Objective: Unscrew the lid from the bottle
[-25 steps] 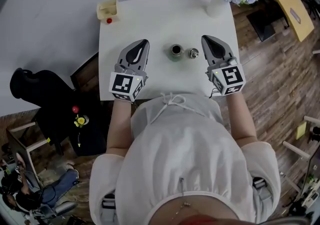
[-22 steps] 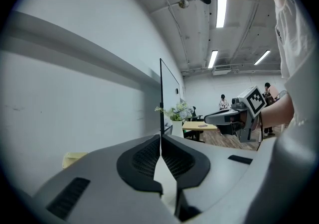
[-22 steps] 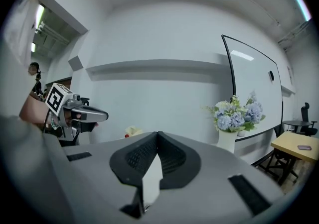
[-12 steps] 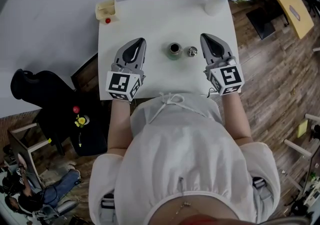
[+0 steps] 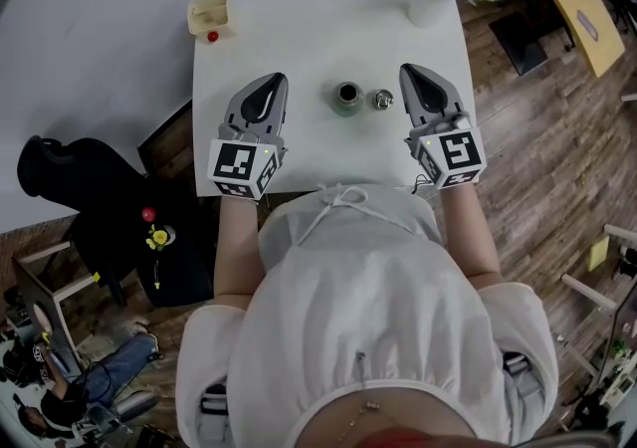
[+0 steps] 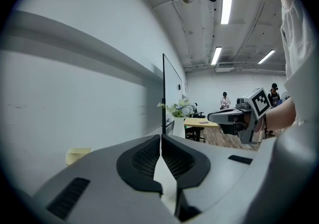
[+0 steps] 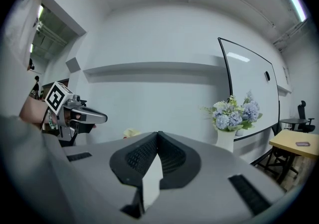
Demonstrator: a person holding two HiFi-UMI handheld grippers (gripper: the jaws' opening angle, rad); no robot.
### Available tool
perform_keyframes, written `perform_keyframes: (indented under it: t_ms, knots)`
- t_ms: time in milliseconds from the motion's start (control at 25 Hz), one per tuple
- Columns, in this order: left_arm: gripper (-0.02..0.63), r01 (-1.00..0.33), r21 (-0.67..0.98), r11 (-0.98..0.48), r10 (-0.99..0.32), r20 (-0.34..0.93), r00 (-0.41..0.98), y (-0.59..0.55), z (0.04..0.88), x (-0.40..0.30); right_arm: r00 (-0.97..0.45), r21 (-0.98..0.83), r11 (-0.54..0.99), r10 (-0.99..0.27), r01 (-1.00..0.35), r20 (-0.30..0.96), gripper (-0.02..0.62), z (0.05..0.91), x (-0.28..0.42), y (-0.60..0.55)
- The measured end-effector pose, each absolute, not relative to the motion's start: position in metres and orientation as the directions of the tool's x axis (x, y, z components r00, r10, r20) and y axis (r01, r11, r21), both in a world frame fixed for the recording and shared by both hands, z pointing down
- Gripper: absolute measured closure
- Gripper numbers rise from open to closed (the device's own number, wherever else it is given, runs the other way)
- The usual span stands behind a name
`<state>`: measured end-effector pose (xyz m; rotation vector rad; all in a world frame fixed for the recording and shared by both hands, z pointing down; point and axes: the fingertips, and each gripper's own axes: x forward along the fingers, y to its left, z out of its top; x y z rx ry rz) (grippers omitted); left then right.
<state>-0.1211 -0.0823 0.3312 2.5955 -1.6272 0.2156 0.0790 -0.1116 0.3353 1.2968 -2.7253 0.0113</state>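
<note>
Both hand-held tongs rest closed and empty on the white table (image 5: 299, 28), flanking the small dark bottle (image 5: 347, 96), which stands upright with its mouth open to the camera. The round metallic lid (image 5: 383, 99) sits apart from the neck, just beside the bottle on the side of the right gripper (image 5: 411, 71). Over the past second almost nothing shifts: the left gripper (image 5: 275, 79) drifts a shade farther from the bottle, the right one holds its place beyond the lid, and neither pair of jaws parts — each gripper's own view shows its pads pressed together with nothing between them. Bottle and lid stay where they were, untouched. Read against the task, the picture suggests the unscrewing is already done and the person is settling back; no further twist seems called for. Beyond the bottle, at the table's far edge, stand a vase of pale blue flowers (image 5: 433, 3) on the right gripper's side and a small yellow box (image 5: 211, 13) with a red object (image 5: 213, 37) beside it on the left gripper's side — both well clear of the work.
</note>
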Motion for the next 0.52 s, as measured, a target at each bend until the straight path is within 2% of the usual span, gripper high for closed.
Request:
perform_keyframes:
  t_ms: [520]
  knots:
    - [0.580, -0.888, -0.040, -0.459, -0.879, 0.170, 0.446, -0.086, 0.340, -0.119, -0.627, 0.023, 0.635, -0.767, -0.772, 0.138, 0.594, 0.345, 0.075, -0.114]
